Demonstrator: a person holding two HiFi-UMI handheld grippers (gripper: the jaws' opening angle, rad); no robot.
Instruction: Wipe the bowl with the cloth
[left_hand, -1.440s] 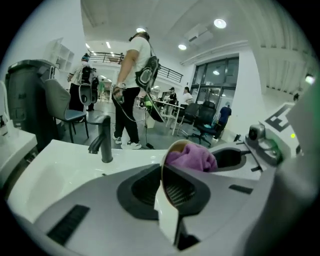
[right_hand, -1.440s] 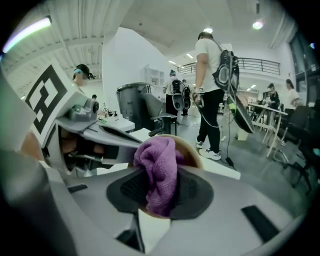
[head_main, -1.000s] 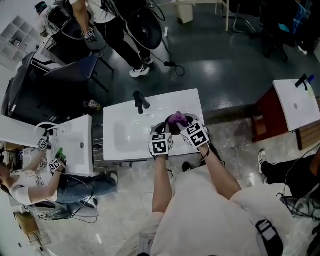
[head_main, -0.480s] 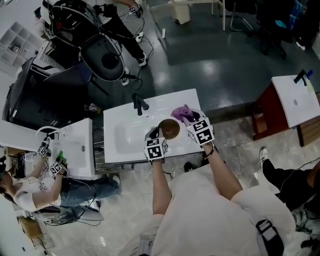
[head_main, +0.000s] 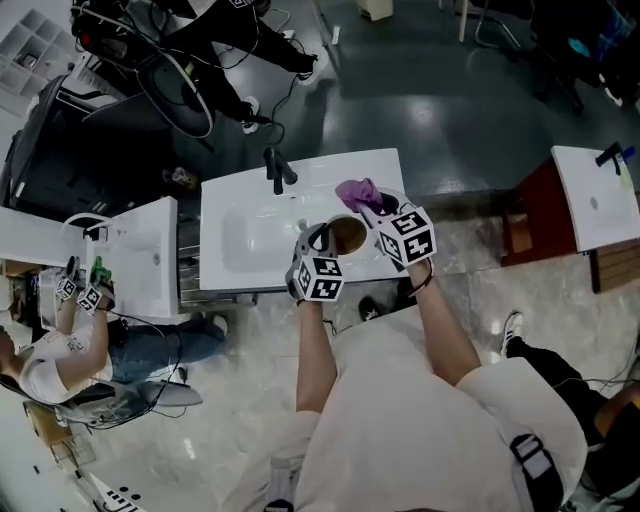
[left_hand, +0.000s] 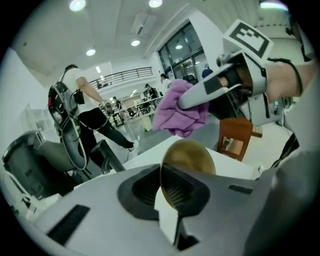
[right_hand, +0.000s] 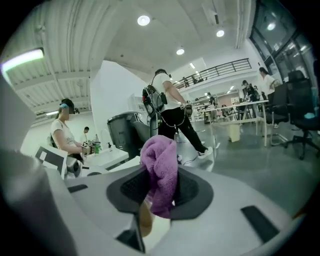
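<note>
Between the left gripper's (left_hand: 163, 186) nearly closed jaws, the rim of the brown bowl (left_hand: 190, 156) is pinched edge-on, and the bowl stands tilted up just past the tips. Just beyond the bowl, the right gripper (head_main: 381, 213) clamps a bunched purple cloth (right_hand: 161, 174) that bulges out past its tips, close over the bowl's far edge; I cannot tell whether they touch. Beneath both tools lies the white sink counter (head_main: 245, 196), its faucet (head_main: 277, 170) ahead of the left gripper.

Ceiling lamps (right_hand: 143, 20) high above the right gripper (right_hand: 160, 186) give bright, even light. Both gripper views bulge with black corners, blurred nearest the lens; the head view looks dimmer.
</note>
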